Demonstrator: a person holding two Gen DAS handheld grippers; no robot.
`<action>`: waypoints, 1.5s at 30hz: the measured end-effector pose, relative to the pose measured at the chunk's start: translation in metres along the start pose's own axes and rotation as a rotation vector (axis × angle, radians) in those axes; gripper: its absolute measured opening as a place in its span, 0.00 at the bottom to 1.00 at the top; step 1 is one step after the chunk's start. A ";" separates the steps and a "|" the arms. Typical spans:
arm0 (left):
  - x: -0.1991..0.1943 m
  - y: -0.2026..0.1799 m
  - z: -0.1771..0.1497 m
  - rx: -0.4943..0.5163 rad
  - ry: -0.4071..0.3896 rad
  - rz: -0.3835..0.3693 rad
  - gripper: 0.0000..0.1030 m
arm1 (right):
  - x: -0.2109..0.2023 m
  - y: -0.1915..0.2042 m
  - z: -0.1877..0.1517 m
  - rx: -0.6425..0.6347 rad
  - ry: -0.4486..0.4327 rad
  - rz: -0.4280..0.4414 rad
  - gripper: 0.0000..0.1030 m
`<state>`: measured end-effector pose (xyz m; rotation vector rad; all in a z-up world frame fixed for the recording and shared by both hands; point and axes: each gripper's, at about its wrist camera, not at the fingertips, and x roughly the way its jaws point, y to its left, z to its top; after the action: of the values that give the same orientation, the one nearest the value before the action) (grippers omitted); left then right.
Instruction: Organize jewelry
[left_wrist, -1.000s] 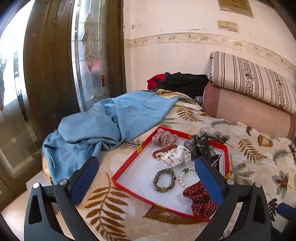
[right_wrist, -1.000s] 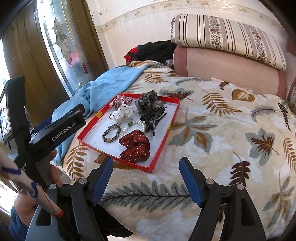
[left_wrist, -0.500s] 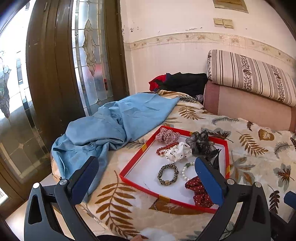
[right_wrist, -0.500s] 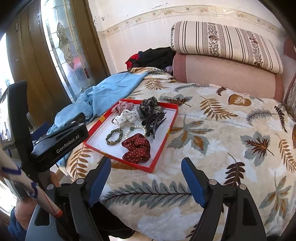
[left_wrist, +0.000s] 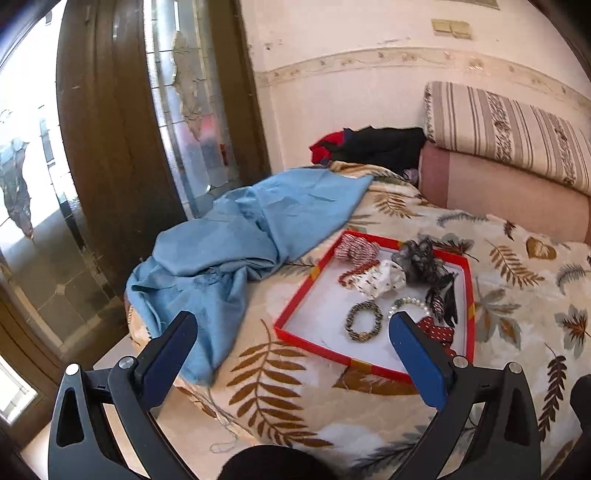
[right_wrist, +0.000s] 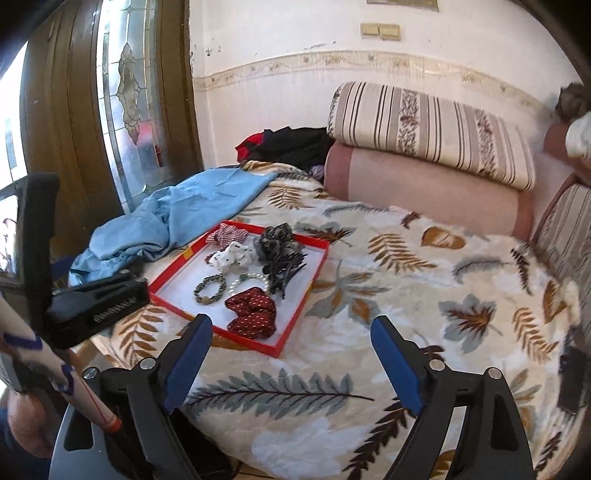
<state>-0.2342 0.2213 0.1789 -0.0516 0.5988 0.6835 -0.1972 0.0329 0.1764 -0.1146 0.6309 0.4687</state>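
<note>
A red tray with a white floor lies on the leaf-patterned bed. It holds a dark beaded bracelet, a pearl bracelet, a red bead bracelet, several scrunchies, among them a red dotted one and a white dotted one, and black hair clips. My left gripper is open and empty, held back from the tray's near edge. My right gripper is open and empty, above the bed near the tray's near right corner.
A blue cloth is bunched on the bed left of the tray. Pillows and dark clothes lie at the head of the bed. A wooden door with glass panels stands on the left. The left gripper's body shows at left.
Both grippers have pulled back and risen away from the tray, so more of the bed and room shows. The tray's contents have not moved.
</note>
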 end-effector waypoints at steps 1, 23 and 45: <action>0.000 0.001 0.000 -0.002 -0.002 0.004 1.00 | 0.000 0.001 0.000 -0.007 -0.002 -0.009 0.89; 0.033 -0.008 -0.005 0.015 0.058 0.023 1.00 | 0.040 0.006 -0.010 -0.098 0.057 -0.095 0.90; 0.050 -0.012 -0.013 0.028 0.095 0.023 1.00 | 0.059 0.006 -0.017 -0.106 0.107 -0.108 0.90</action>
<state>-0.2025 0.2373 0.1401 -0.0513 0.7012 0.6979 -0.1673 0.0568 0.1284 -0.2748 0.7013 0.3931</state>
